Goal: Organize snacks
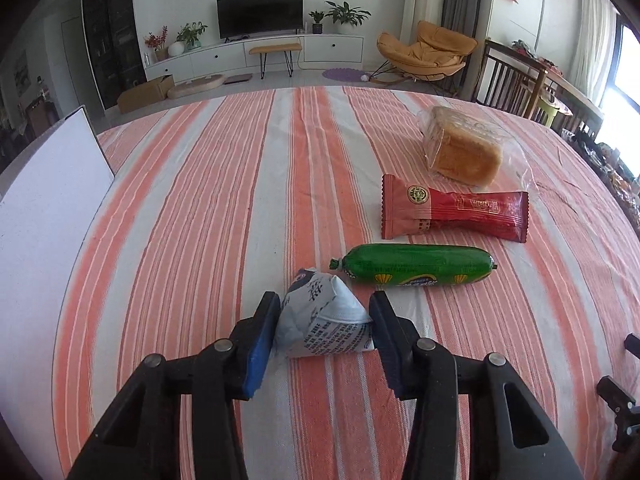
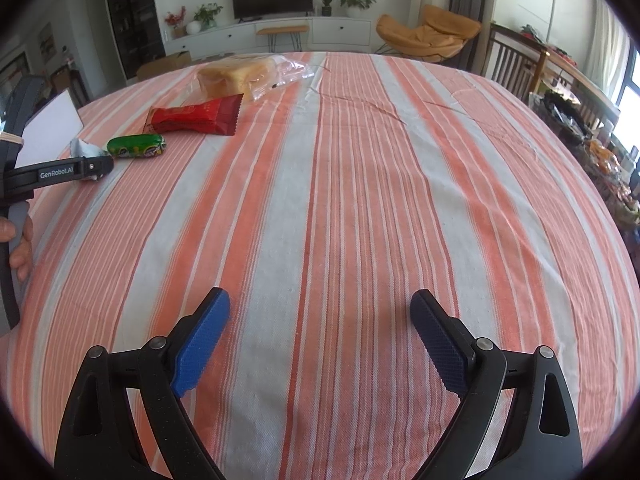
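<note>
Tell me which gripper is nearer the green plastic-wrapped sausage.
Left. The left gripper sits just short of the green plastic-wrapped sausage, its fingers bracketing a pale blue-and-white snack packet. The right gripper is open over bare striped tablecloth, well off to the sausage's right.

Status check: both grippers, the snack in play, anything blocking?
Left gripper shut on blue-white packet. Right gripper open, empty, over bare tablecloth. Green sausage just beyond packet; red wrapper and bread farther back. Nothing blocking.

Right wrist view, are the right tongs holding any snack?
No, the right tongs stand wide open over bare striped tablecloth, with nothing between their blue pads.
</note>
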`<state>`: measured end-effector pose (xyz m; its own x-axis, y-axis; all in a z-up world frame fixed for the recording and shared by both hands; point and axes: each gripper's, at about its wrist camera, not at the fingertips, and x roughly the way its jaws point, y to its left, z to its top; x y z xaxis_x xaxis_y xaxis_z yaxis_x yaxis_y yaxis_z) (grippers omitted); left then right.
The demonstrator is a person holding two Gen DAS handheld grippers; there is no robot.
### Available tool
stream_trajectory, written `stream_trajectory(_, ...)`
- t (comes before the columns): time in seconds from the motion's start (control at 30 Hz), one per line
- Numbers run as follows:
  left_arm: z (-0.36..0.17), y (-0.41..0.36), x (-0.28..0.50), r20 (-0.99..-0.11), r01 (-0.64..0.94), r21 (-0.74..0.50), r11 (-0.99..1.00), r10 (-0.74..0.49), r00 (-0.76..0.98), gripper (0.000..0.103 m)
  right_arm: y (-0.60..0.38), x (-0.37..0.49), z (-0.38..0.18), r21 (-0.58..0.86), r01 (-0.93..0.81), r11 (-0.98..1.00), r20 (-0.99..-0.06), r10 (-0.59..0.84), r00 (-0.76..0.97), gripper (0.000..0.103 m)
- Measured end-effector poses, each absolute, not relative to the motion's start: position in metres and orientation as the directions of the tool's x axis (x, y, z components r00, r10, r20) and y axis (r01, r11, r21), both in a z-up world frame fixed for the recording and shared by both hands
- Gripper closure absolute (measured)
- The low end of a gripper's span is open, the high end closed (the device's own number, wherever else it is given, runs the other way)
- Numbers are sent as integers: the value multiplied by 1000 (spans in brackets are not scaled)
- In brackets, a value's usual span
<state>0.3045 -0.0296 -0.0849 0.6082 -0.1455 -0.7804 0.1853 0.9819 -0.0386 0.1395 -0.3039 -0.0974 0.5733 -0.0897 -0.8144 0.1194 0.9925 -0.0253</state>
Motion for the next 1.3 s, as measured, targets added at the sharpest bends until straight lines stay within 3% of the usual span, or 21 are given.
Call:
stream_trajectory(0.3, -78, 2, 220, -798, 261, -103, 960, -237, 555, 58, -303, 140, -97, -21, 114, 993, -817, -82, 571, 8)
stream_trajectory(0.4, -85, 6, 201, -810, 274, -93, 957, -233, 538, 35, -303, 139, -97, -21, 114, 993, -817, -82, 571, 8)
stream_trajectory(0.43, -87, 6, 198, -812, 272, -67, 960, -211, 545, 23, -303, 139, -98, -20, 114, 993, -817, -82, 570, 8)
stream_trajectory(0.77, -98, 20, 214, -813, 131, -11, 991, -85, 575, 0, -303, 139, -97, -19, 113, 993, -818, -80, 570, 8)
stream_trajectory(1.2, -99, 21, 215, -815, 124, -9, 992, -79, 574, 0, -301, 141, -97, -22, 108, 994, -823, -80, 562, 8)
stream_trajectory(1.3, -100, 22, 215, -815, 124, -10, 992, -80, 574, 0, -285, 162, -89, -22, 9, 1000, -837, -23, 547, 10)
